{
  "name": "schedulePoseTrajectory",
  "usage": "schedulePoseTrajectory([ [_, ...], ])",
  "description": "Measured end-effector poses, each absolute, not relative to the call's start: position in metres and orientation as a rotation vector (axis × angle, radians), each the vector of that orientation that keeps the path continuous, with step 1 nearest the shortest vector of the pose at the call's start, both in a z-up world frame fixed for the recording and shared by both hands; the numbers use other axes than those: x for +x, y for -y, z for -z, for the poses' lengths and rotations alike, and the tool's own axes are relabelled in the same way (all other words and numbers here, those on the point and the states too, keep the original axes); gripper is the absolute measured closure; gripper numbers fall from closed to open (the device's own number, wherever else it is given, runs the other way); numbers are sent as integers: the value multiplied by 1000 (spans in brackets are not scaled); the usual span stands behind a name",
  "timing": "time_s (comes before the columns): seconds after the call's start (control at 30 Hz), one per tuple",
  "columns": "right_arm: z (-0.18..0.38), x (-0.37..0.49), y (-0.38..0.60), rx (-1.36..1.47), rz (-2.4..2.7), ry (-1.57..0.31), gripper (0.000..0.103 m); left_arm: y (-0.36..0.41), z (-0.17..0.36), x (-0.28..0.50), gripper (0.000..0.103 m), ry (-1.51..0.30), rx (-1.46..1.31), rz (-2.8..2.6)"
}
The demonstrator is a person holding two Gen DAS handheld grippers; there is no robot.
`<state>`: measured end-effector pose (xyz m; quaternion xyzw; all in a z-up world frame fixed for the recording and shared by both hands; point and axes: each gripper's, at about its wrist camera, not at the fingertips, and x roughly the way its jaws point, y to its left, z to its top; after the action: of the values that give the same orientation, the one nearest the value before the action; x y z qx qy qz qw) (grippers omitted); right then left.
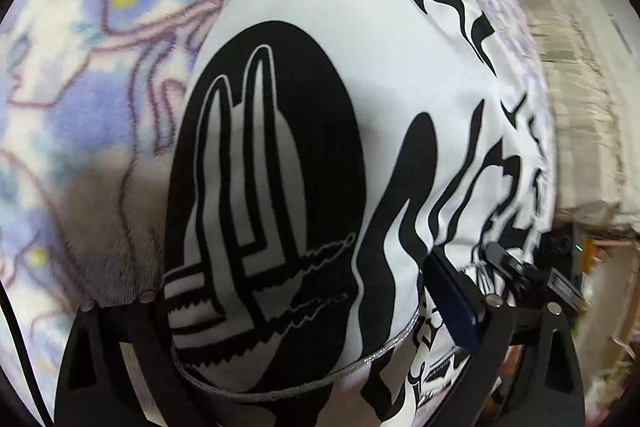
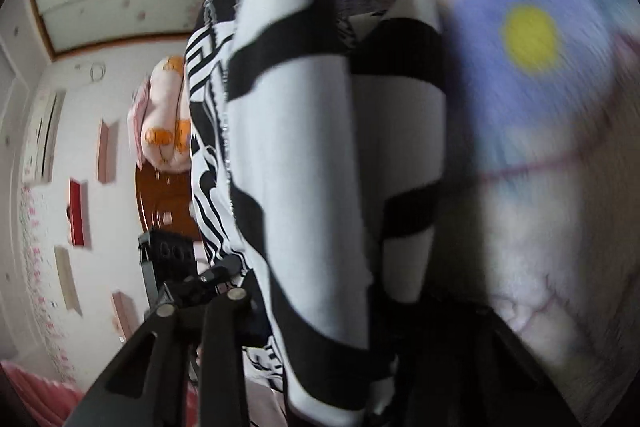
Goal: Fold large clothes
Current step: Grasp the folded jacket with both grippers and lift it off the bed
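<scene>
**A:** Where is the garment [image 1: 340,67] sitting?

**B:** It is bunched up on the floral blanket [image 1: 80,107], with part of it lifted off. It is white cloth with heavy black print and a thin silvery trim along one hem. From the right wrist view a long striped fold of it hangs or stands up in front of the camera, and the blanket is blurred behind it.

**A:** And the claws?

**B:** The left claw [image 1: 304,301] has its fingers wide apart, and the printed mound swells up between them without being pinched. The right claw [image 2: 340,307] is drawn in much narrower. A thick fold fills the gap between its fingers, so I read it as clamped on the garment, though the blur makes that less than certain.

**A:** How do you expect it to handle?

**B:** Soft and limp, and light for its size. It drapes and rounds over itself and holds no shape, so anything not gripped will probably sag and drag. The fleece under it looks grippy, which may tug at a trailing edge. The fabric looks smooth, so a shallow pinch could slide off.

**A:** So where should it be held?

**B:** At a hem or a corner, not mid-panel. The trimmed edge near the left claw looks like the firmest and easiest line to find. I would take it deep between the fingers, two layers at most, with the claws well apart to keep the cloth taut.
</scene>
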<state>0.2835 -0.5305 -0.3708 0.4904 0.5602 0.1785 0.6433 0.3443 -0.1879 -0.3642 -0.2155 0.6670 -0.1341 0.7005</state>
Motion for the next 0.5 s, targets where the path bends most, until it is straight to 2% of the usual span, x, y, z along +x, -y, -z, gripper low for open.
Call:
schedulePoseTrajectory([
  [0.07,364,278,528,1119,-370,-1259,74,194,355,342,13,-1480,-435,247],
  [0.17,347,269,518,1080,-322,-1230,77,207,337,337,31,-1462,-386,193],
  [0.27,323,257,504,1018,-276,-1193,78,210,323,329,44,-1447,-365,198],
  [0.37,298,236,485,970,-207,-1161,79,198,317,318,49,-1471,-373,221],
  [0.5,270,203,448,887,-150,-1181,80,178,310,292,51,-1580,-349,270],
])
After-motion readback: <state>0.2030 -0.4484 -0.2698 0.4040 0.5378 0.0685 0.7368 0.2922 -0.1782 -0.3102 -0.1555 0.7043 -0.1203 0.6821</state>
